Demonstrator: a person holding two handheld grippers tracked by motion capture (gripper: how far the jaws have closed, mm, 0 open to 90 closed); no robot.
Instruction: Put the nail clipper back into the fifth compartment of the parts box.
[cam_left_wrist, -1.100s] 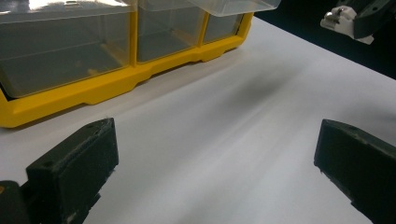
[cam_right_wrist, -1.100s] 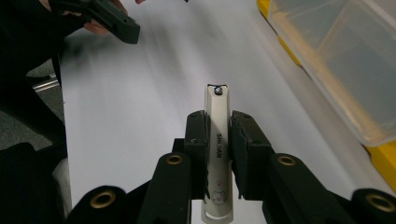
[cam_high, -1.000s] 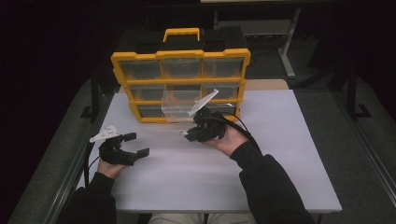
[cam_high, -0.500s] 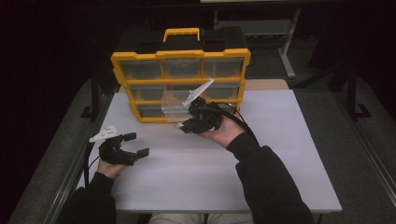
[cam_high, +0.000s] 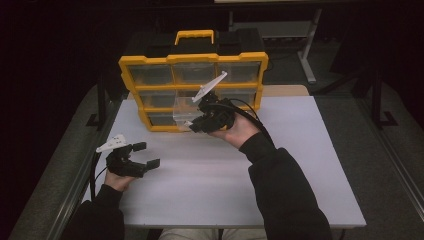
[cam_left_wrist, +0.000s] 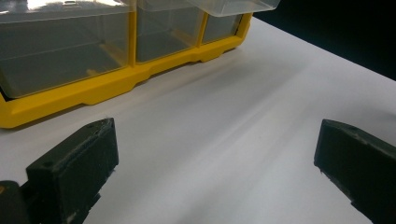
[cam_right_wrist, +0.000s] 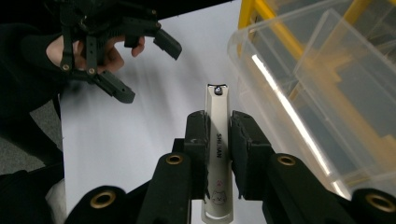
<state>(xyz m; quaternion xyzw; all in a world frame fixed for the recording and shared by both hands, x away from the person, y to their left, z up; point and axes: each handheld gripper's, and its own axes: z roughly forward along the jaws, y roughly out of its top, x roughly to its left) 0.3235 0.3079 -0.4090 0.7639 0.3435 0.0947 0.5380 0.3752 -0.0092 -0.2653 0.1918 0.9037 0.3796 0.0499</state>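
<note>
My right gripper (cam_right_wrist: 218, 122) is shut on a slim white nail clipper (cam_right_wrist: 217, 100), whose metal tip sticks out past the jaws. In the high view the right gripper (cam_high: 196, 125) hovers at the front of a clear drawer (cam_high: 182, 112) pulled out of the yellow organizer (cam_high: 192, 59). That drawer (cam_right_wrist: 308, 79) lies just right of the clipper in the right gripper view. My left gripper (cam_high: 148, 154) rests low at the table's left, open with nothing between its jaws (cam_left_wrist: 215, 154). The organizer's yellow base (cam_left_wrist: 116, 88) stands ahead of it.
The organizer has three rows of clear drawers and a yellow handle (cam_high: 194, 36) on top. The white table (cam_high: 300, 165) stretches bare to the right and front. Dark floor and a metal stand (cam_high: 310, 45) lie behind.
My right gripper has lifted with the nail clipper and moved back toward the pulled-out drawer. The left gripper has stayed put.
</note>
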